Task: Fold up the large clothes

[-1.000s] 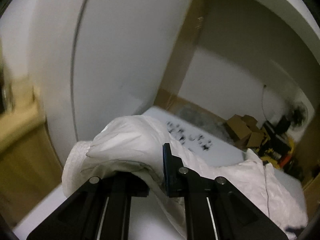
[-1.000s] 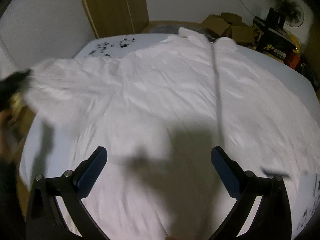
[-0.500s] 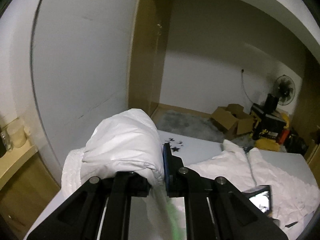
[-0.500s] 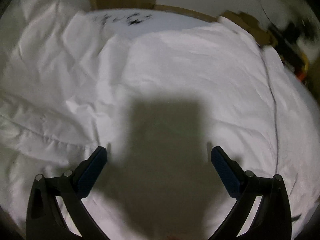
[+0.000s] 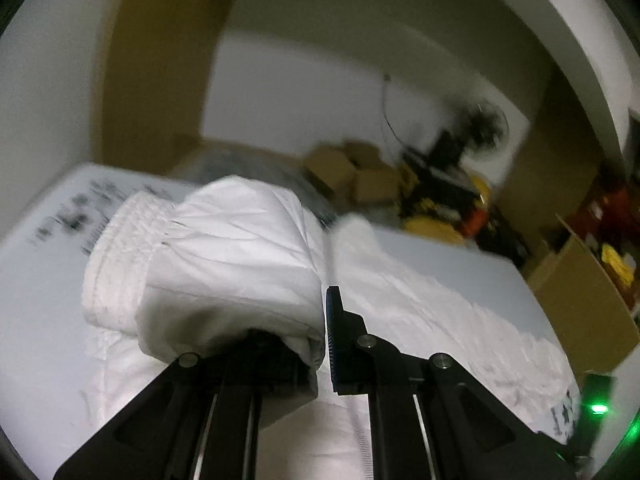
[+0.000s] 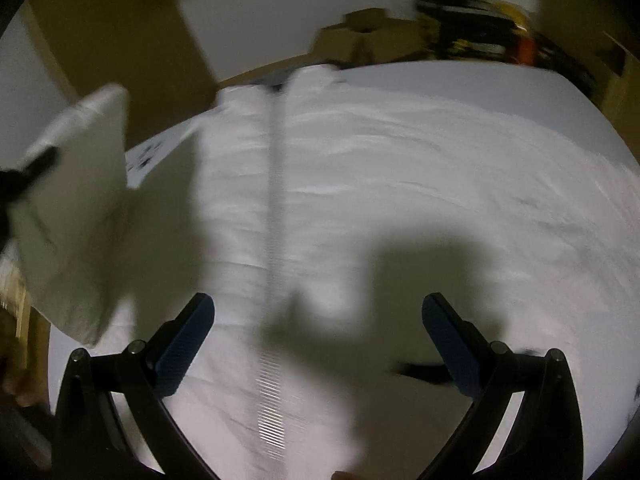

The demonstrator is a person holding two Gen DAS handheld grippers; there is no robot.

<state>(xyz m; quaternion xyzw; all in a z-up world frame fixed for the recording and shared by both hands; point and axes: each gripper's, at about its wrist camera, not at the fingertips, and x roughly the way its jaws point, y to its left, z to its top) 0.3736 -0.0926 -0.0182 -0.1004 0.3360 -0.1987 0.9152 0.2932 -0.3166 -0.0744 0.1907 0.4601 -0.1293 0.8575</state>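
A large white jacket [image 6: 400, 184] with a front zipper [image 6: 274, 208] lies spread on the white table [image 6: 500, 80]. My left gripper [image 5: 320, 332] is shut on the jacket's sleeve [image 5: 224, 264], which bunches over its left finger and hides it; the ribbed cuff [image 5: 116, 256] hangs to the left. In the right wrist view the lifted sleeve [image 6: 76, 216] hangs at the left, above the jacket. My right gripper [image 6: 318, 340] is open and empty, a little above the jacket's lower front.
Cardboard boxes [image 5: 352, 172] and a standing fan [image 5: 486, 124] sit on the floor beyond the table. A large box [image 5: 584, 300] stands at the right. A wooden door frame [image 5: 160, 80] is at the back left. Black marks [image 5: 76, 220] are on the table's left corner.
My left gripper has swung right with the sleeve, carrying it over the jacket. My right gripper has moved back toward the zipper line and stays open.
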